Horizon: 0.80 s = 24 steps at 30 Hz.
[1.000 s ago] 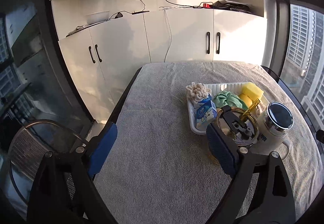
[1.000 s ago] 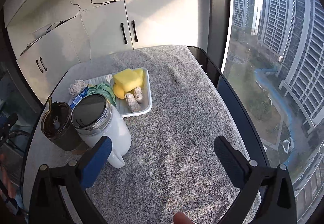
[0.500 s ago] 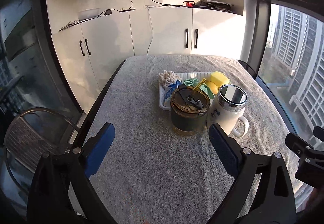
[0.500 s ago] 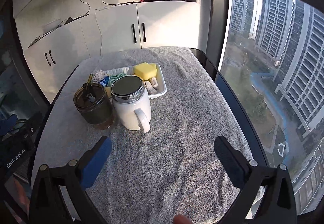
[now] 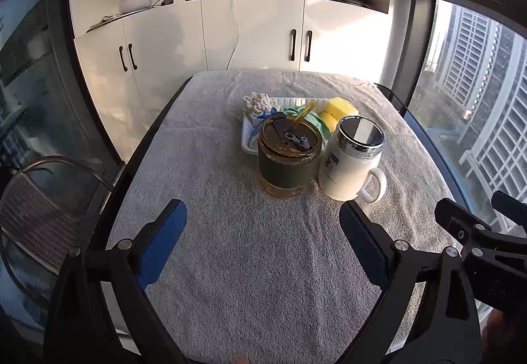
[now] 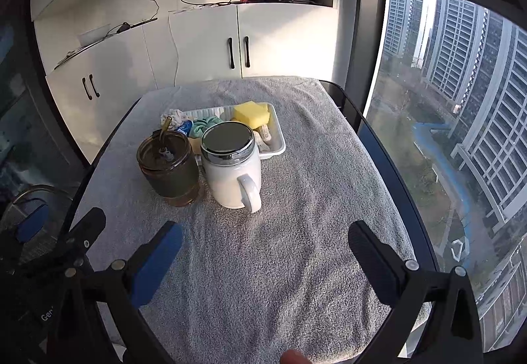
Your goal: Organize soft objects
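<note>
A: On the table (image 5: 263, 281), under a grey towel cover, where do the soft items sit?

B: All lie in the white tray (image 6: 278, 146) at the far centre. Contents: yellow sponge (image 6: 251, 114) at the right rear, green cloth (image 6: 206, 127) in the middle, cream knitted piece (image 5: 258, 102) at the left rear corner, blue-and-white pack (image 5: 260, 120) just below it. Two pale rolls (image 6: 265, 135) lie near the tray's right front.

A: What stands in front of the tray?

B: Two vessels, side by side. Dark tumbler (image 5: 288, 160) with a straw on the left; white mug (image 5: 349, 163) with a mirrored lid on the right, handle toward the cameras.

A: State of the left gripper (image 5: 260, 242)?

B: Jaws wide apart, having just widened slightly. Nothing between the blue pads. It is short of the tumbler and mug, over bare towel.

A: Right gripper (image 6: 263, 250)?

B: Jaws wide apart, nothing held, likewise over bare towel near the mug.
</note>
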Each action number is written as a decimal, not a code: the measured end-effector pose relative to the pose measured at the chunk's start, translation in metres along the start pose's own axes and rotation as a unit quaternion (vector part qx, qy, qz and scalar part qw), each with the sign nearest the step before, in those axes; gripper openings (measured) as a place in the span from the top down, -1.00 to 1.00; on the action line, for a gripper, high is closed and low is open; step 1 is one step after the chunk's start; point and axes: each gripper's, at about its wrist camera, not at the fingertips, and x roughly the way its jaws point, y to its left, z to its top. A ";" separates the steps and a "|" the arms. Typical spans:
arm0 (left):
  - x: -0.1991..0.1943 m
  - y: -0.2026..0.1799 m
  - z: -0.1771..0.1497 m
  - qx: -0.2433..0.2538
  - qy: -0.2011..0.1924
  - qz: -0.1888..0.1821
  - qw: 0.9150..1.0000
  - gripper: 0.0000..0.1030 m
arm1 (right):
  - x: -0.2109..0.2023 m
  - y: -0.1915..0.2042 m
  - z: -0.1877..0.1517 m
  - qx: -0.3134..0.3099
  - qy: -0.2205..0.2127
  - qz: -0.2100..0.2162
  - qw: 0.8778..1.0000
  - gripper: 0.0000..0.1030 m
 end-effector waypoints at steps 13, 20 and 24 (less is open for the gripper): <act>0.001 0.001 0.001 -0.003 0.000 -0.004 1.000 -0.84 | 0.000 0.003 0.001 -0.003 -0.003 0.008 1.000 -1.00; 0.001 0.003 0.002 -0.003 0.003 -0.009 1.000 -0.84 | 0.000 0.002 0.002 0.000 -0.004 0.011 1.000 -1.00; 0.001 0.002 0.002 -0.004 0.002 -0.008 1.000 -0.84 | -0.001 0.002 0.002 -0.001 -0.007 0.013 1.000 -1.00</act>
